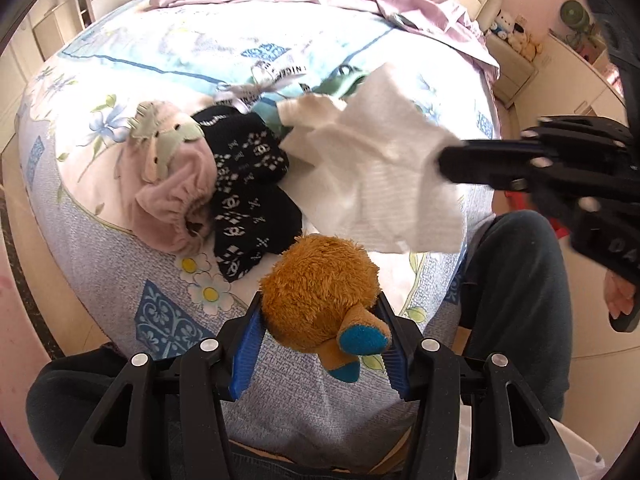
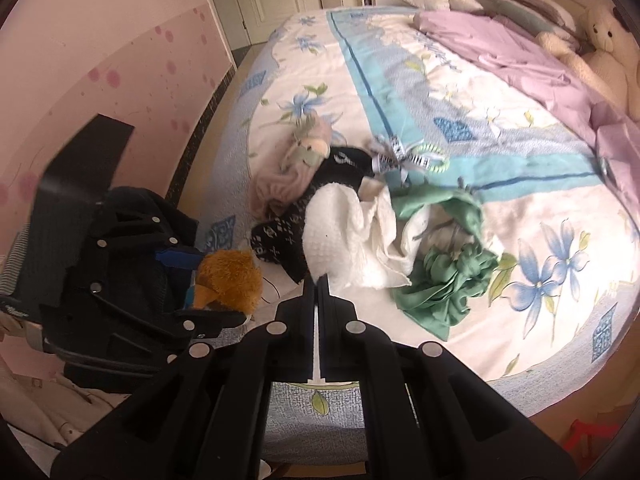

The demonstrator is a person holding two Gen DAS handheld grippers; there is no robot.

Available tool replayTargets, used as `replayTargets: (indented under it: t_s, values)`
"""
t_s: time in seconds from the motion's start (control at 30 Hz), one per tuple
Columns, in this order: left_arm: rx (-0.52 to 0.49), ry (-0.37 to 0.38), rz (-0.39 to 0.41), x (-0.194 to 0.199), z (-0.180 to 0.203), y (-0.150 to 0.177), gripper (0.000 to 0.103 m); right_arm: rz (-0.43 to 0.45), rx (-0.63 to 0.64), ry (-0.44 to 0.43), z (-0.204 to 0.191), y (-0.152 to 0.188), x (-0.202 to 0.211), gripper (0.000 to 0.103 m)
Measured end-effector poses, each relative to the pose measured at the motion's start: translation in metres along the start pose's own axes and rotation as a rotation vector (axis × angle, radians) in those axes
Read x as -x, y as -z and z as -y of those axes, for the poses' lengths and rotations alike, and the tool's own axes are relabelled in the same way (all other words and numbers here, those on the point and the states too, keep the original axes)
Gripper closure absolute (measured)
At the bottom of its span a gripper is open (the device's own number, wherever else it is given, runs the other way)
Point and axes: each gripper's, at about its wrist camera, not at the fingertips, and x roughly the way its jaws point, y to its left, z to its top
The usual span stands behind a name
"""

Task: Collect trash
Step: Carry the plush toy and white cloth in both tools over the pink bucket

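Bedroom, floral bedspread [image 1: 120,216] on bed, pink wall behind. Left gripper [image 1: 320,344] clamps brown plush toy [image 1: 320,292] between blue pads, held just above bed edge. Right gripper [image 2: 319,280] pressed together, pinching corner of white tissue [image 2: 344,236]; tissue hangs above black patterned sock [image 1: 248,208] and pink cloth [image 1: 172,184], green fabric [image 2: 448,280] beside. No bin visible. Advice: keep both grips firm, lift tissue fully clear of sock pile before carrying off, avoid dragging clothes along.

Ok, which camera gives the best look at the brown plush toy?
The left wrist view: the brown plush toy fills the foreground between the left gripper fingers, blue foot visible. The right wrist view shows it only from the side, smaller, partly hidden behind that gripper.
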Motion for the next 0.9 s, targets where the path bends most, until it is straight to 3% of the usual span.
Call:
replayTargets:
  t_s: [0.2, 0.47, 0.9]
  values:
    - [-0.003, -0.008, 0.018, 0.012, 0.002, -0.002, 0.050, 0.053, 0.008, 0.028, -0.007, 0.000, 0.036, 0.102]
    - [-0.029, 0.007, 0.021, 0.021, 0.016, -0.009, 0.050, 0.062, -0.008, 0.069, -0.004, 0.004, 0.056, 0.102]
    - [-0.147, -0.004, 0.019, 0.018, 0.054, -0.029, 0.050, 0.065, -0.072, 0.142, 0.022, 0.026, 0.080, 0.102]
